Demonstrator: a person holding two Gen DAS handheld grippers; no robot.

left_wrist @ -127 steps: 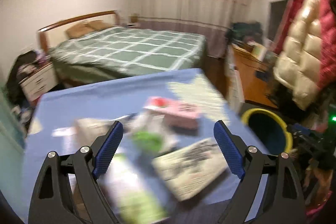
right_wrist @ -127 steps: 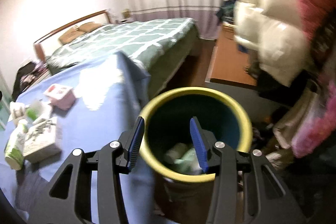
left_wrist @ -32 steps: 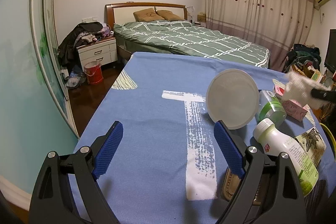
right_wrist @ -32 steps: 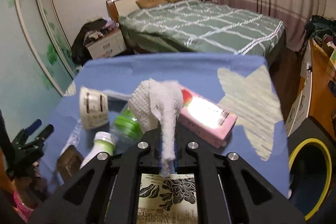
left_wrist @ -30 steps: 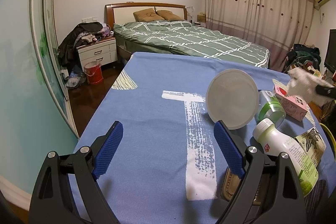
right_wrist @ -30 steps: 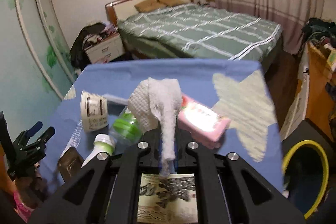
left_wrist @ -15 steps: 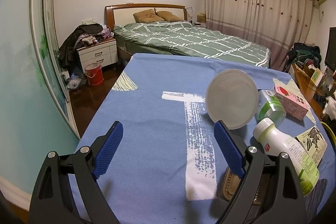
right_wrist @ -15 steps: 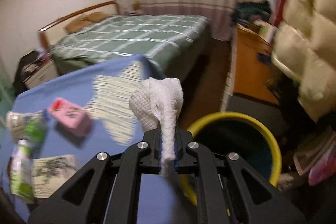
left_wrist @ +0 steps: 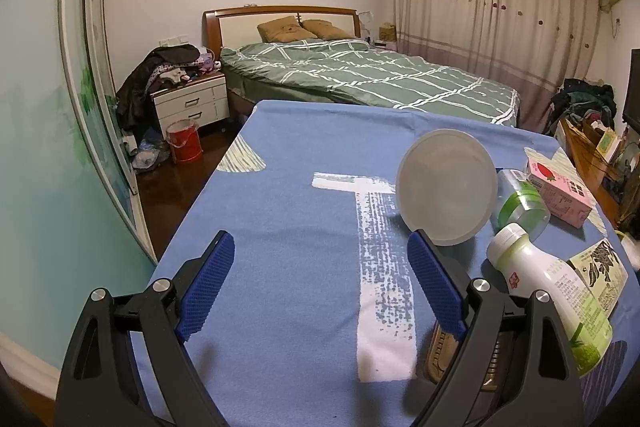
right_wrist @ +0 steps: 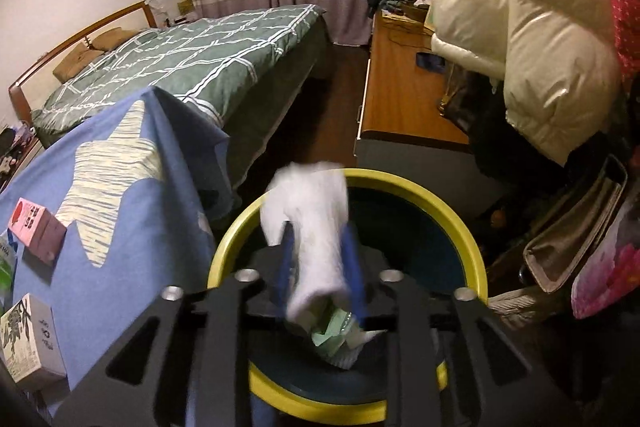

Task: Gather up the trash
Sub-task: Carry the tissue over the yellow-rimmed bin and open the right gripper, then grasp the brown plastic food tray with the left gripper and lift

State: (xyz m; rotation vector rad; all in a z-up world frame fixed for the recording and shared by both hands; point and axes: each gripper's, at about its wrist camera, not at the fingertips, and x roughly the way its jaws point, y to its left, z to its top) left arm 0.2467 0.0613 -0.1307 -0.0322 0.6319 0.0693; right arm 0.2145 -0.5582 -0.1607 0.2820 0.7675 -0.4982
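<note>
— White and crumpled, that tissue (right_wrist: 316, 227). Where is it?

— Between the fingers of the right gripper (right_wrist: 318, 267), right over the bin (right_wrist: 460, 235) with the yellow rim. The fingers have just been opening, and the tissue looks loose and blurry.

— What else is in the bin?

— Some green and white scraps at the bottom.

— And the left gripper (left_wrist: 320, 287)?

— Its fingers are spread wide and hold nothing. It hangs over the blue counter (left_wrist: 288, 187). A round lid (left_wrist: 446, 187), a green-capped jar (left_wrist: 520, 203), a white bottle (left_wrist: 548, 295) and a pink carton (left_wrist: 560, 191) lie near it.
</note>
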